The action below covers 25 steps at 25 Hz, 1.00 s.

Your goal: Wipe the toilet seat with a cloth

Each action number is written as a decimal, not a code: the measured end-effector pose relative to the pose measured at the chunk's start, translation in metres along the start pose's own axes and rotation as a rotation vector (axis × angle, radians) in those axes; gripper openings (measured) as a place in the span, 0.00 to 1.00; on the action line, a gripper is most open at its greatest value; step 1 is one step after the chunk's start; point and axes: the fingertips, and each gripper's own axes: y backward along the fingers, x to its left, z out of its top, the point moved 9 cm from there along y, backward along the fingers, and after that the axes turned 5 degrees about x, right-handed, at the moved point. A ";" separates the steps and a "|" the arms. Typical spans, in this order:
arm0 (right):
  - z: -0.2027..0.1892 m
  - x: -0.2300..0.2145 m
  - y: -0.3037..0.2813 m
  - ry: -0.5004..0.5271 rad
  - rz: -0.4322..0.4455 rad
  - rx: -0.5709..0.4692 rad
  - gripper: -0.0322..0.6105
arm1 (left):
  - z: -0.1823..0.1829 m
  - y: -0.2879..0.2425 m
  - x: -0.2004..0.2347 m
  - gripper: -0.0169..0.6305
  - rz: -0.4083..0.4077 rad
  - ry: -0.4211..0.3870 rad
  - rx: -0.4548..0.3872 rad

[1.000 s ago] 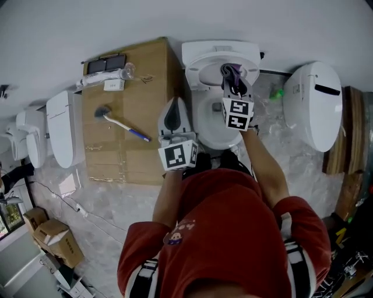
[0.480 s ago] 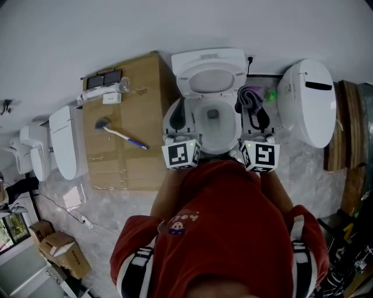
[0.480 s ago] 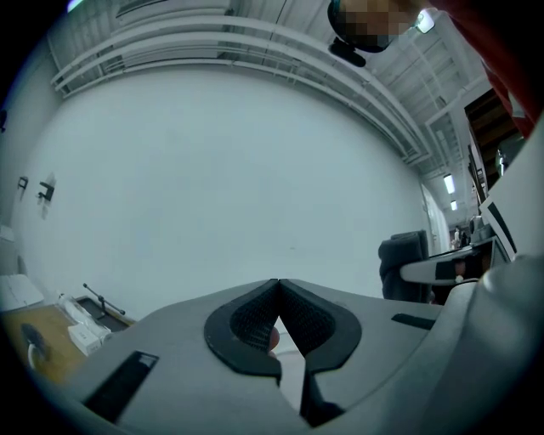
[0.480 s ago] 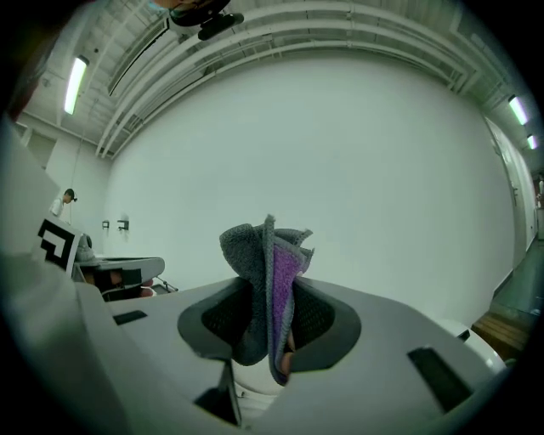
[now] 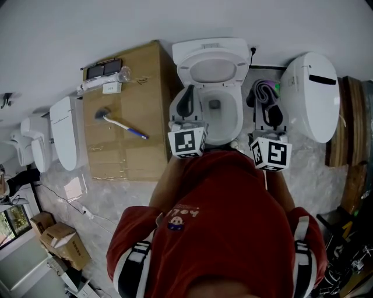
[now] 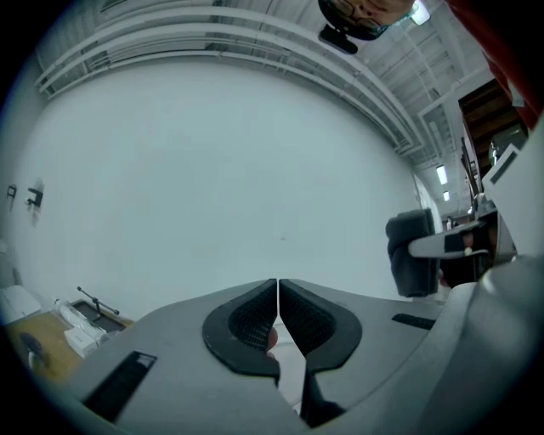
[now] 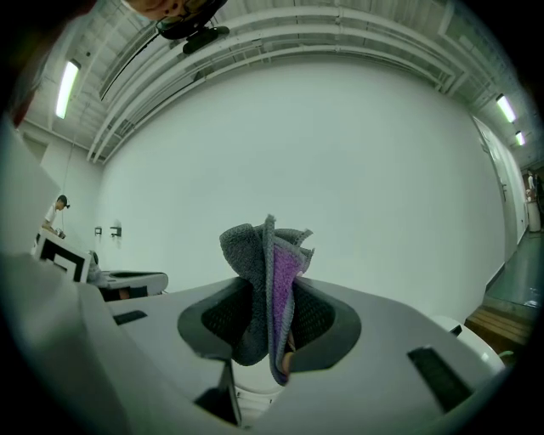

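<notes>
Fig.: R gripper, jaws clamped on grey-purple cloth, hangs just off the toilet seat's right edge, seat lying to its left; L gripper, closed & empty, flanks the left edge.

We see soft, even white light across the head view, with only faint shadows beside the toilet, whose porcelain is bright without glare. The picture bows hard at its edges, so the wall curves, and the lower corners go dim. Both gripper views are round fisheye pictures with black corners. Strip lights on the ceiling burn out to white, and the wall takes a blue-green cast. The left tool sits close and slightly soft. The cloth in the right tool shows its weave fairly crisply.
</notes>
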 end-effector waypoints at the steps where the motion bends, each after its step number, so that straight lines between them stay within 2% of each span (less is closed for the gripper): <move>1: 0.002 -0.002 0.003 0.000 -0.007 -0.006 0.22 | -0.003 -0.005 -0.001 0.05 0.000 -0.009 0.015; 5: 0.007 -0.011 0.014 0.025 -0.039 -0.019 0.22 | -0.012 -0.031 -0.007 0.06 -0.032 -0.094 0.073; 7: 0.008 -0.015 0.019 0.025 -0.058 -0.018 0.22 | -0.016 -0.051 -0.008 0.12 -0.056 -0.146 0.106; 12: 0.000 -0.033 0.030 0.002 -0.117 0.005 0.22 | -0.036 -0.107 -0.012 0.18 -0.086 -0.317 0.257; 16: -0.005 -0.041 0.038 -0.015 -0.156 0.031 0.22 | -0.052 -0.148 -0.019 0.22 -0.133 -0.515 0.372; 19: -0.006 -0.042 0.042 -0.015 -0.169 0.049 0.22 | -0.065 -0.180 -0.023 0.25 -0.148 -0.724 0.455; 22: -0.008 -0.044 0.044 -0.031 -0.184 0.057 0.22 | -0.075 -0.206 -0.025 0.25 -0.163 -0.919 0.498; 25: -0.008 -0.044 0.047 -0.024 -0.193 0.061 0.22 | -0.087 -0.227 -0.026 0.25 -0.185 -1.046 0.542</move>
